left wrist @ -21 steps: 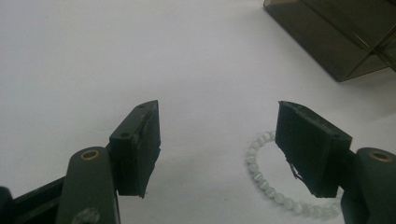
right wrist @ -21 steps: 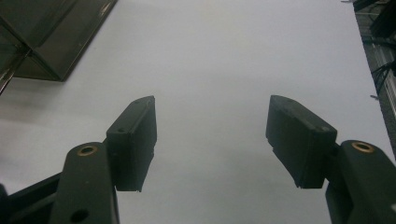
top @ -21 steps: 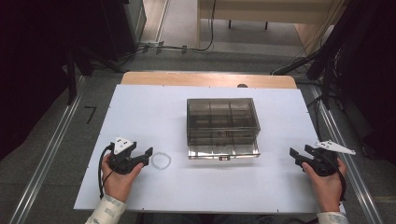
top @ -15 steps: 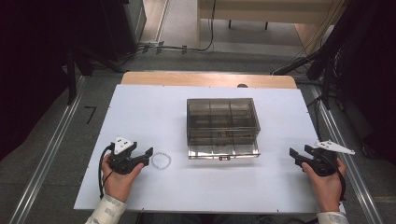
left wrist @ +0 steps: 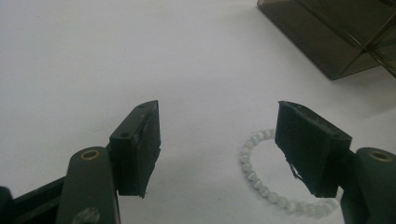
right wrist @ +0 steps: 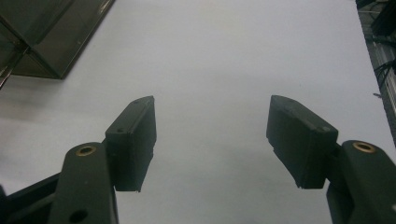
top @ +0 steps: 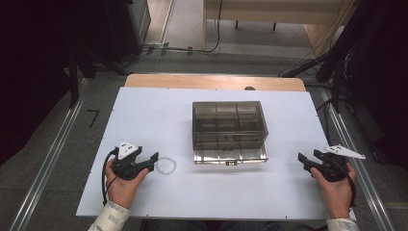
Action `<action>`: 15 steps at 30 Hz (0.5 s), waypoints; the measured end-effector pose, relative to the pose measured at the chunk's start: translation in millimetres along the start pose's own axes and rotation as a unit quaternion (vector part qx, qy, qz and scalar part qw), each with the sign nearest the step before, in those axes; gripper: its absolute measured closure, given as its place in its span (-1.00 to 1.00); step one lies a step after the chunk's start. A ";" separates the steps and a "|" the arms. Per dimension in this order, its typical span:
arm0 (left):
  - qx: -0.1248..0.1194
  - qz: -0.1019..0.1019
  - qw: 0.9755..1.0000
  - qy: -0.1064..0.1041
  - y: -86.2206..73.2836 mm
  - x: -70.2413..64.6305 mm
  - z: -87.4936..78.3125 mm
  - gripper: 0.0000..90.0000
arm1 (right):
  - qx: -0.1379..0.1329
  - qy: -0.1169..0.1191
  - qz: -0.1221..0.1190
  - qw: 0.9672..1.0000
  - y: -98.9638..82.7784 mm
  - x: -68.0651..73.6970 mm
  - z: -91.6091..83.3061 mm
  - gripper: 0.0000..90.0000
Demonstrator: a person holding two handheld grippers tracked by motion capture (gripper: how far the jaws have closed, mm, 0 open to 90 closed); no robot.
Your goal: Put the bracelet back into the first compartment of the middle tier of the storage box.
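Left gripper [left wrist: 217, 140] released, white bead bracelet [left wrist: 261, 179] partly behind one jaw; high view places bracelet [top: 166, 165] just ahead. Right gripper [right wrist: 210, 140] released. White table [top: 144, 120]; dark room.

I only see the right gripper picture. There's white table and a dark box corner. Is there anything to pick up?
Observer: Yes, a white bead bracelet lies on the table, just ahead of the left gripper.
Operator: Is it grabbed already?
Observer: No. In the left gripper view the jaws stand open, and the bracelet lies flat on the table, partly behind one of them.
Operator: What's the box like?
Observer: The high view shows a smoky see-through box split into compartments, mid-table between both grippers.
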State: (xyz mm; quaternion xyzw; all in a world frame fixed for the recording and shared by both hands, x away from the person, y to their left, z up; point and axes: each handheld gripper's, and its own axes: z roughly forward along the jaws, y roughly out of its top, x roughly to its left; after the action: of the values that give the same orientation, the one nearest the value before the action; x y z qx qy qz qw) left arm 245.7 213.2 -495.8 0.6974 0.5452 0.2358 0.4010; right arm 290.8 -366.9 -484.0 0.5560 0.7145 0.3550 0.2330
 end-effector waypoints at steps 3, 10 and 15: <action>0.004 0.005 1.000 0.000 -0.2 -1.1 0.9 -0.29 | 0.001 0.000 0.000 1.000 -0.2 0.1 0.2 -0.30; 0.006 0.008 1.000 -0.007 -0.3 -4.3 2.6 -0.29 | 0.004 0.000 -0.002 1.000 -0.5 0.0 1.2 -0.31; 0.006 0.010 1.000 -0.010 -0.3 -5.8 3.1 -0.29 | 0.004 0.001 -0.002 1.000 -0.5 0.1 1.3 -0.32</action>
State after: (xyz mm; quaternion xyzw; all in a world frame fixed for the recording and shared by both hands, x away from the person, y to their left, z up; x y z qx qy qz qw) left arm 246.2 206.8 -497.2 0.7075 0.5359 0.2292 0.3997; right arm 291.5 -366.5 -485.2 0.5555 0.7171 0.3520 0.2309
